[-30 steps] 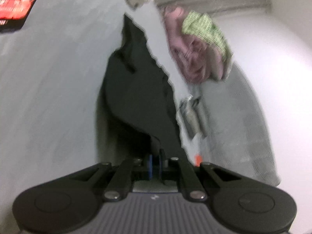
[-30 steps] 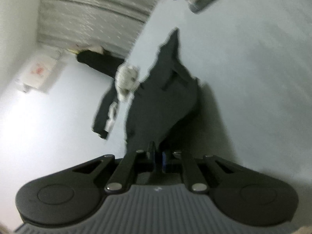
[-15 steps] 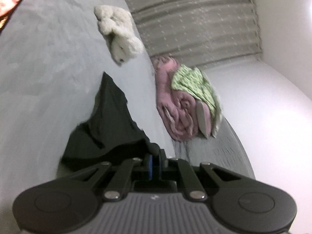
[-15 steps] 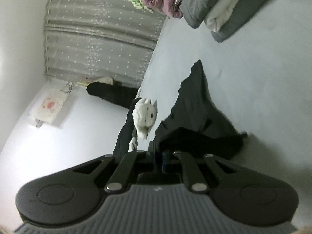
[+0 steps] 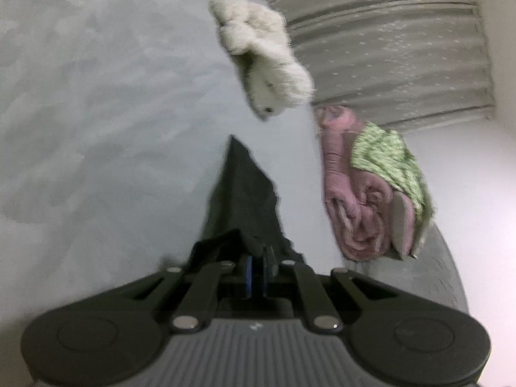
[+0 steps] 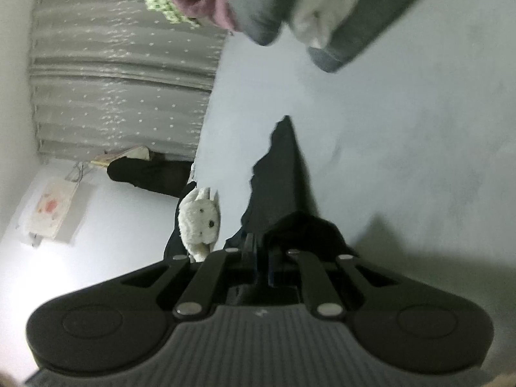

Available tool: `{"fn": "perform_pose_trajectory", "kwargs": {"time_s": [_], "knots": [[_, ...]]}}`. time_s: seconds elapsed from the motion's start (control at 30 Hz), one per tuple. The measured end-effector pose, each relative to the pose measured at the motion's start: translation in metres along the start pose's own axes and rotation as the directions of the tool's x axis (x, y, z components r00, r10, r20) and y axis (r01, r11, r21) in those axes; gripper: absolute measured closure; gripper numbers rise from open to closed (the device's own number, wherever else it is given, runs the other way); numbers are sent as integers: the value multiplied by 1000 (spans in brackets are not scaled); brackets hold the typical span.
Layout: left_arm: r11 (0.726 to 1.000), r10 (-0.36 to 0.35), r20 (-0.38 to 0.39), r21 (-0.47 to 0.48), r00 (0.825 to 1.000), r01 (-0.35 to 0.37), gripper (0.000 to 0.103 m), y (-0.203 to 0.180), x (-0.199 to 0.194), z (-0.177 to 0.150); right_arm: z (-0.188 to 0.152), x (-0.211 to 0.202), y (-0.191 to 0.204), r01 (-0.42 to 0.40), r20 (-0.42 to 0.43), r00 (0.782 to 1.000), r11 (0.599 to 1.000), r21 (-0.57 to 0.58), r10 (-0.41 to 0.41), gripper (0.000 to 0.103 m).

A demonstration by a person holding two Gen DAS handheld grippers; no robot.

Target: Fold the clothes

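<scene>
From my left camera the black garment (image 5: 245, 193) is motion-smeared, its near edge hidden behind the left gripper (image 5: 256, 266). On my right view the grey pillows (image 6: 322, 6) run off the top edge, badly blurred.

Left gripper (image 5: 254, 266): fingers closed together, blue pads nearly touching, pinching a bunched edge of the dark garment (image 5: 242, 203) at the tips. Linkage bars angled inward toward the centre, body low in the left wrist view, pointing forward along the cloth.

Right gripper (image 6: 261, 258): fingers likewise drawn together, clamped on a raised fold of the same dark garment (image 6: 280, 180). Linkage bars folded inward, body filling the bottom of the right wrist view, casting a shadow to its right.
</scene>
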State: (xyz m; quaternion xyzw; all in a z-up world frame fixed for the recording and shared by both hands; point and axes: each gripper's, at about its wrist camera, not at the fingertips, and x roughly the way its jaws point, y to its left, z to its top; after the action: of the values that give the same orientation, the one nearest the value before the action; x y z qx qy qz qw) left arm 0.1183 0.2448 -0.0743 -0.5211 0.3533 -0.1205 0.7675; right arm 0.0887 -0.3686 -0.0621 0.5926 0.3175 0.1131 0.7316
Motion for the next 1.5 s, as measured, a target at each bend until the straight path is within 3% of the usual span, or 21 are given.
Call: {"fn": "perform_pose_trajectory", "kwargs": {"time_s": [0.13,0.2,0.37,0.47,0.57,0.67,0.8,0.9,0.93,0.97,1.0,1.03,1.1,1.17,1.23,1.33,1.43,1.5], "knots": [[999,35,56,-20,998,-34,96,12,3,8,9,-4,-18,-9,62,998,997,75,4,86],[998,47,95,39,994,-51,96,5,-6,8,10,-12,-17,-12,99,995,998,66,5,86],[976,49,181,202,982,-86,91,-19,-24,2,-8,-13,22,91,129,989,980,-176,-69,86],[928,36,183,358,982,-101,90,-42,-24,-17,-32,0,49,131,132,987,927,-352,-89,85],[850,59,138,512,989,-122,86,-62,-5,-41,-60,19,69,196,141,980,827,-527,-142,85],[781,114,108,605,988,-157,84,-69,23,-59,-88,45,76,278,171,960,685,-674,-222,85],[738,174,127,640,976,-215,84,-65,49,-69,-112,85,69,364,242,925,493,-790,-294,85],[715,211,178,642,961,-276,85,-58,61,-66,-107,98,58,435,324,891,395,-809,-318,85],[696,226,204,650,953,-304,85,-54,61,-65,-102,101,53,462,352,876,368,-807,-329,88],[683,232,222,656,947,-321,90,-50,61,-62,-96,101,49,490,382,861,348,-800,-336,90],[674,237,235,659,943,-333,98,-45,61,-58,-88,99,44,519,413,846,338,-785,-339,94],[677,237,243,654,941,-339,100,-42,58,-53,-79,95,39,548,441,828,338,-765,-345,87],[685,243,259,636,935,-354,100,-38,51,-46,-57,85,29,602,482,794,372,-706,-370,85],[697,251,276,613,928,-372,100,-39,44,-42,-39,72,22,619,486,785,435,-654,-385,85],[708,261,293,589,920,-388,98,-39,38,-38,-30,60,19,616,481,788,480,-625,-385,84],[680,237,310,624,921,-385,87,-53,33,-51,-36,52,28,587,466,809,488,-646,-357,84],[645,202,289,680,936,-349,77,-65,34,-69,-57,54,42,528,423,849,456,-717,-317,82],[612,201,268,717,942,-334,77,-69,40,-81,-75,60,47,493,394,867,413,-766,-304,69]]}}
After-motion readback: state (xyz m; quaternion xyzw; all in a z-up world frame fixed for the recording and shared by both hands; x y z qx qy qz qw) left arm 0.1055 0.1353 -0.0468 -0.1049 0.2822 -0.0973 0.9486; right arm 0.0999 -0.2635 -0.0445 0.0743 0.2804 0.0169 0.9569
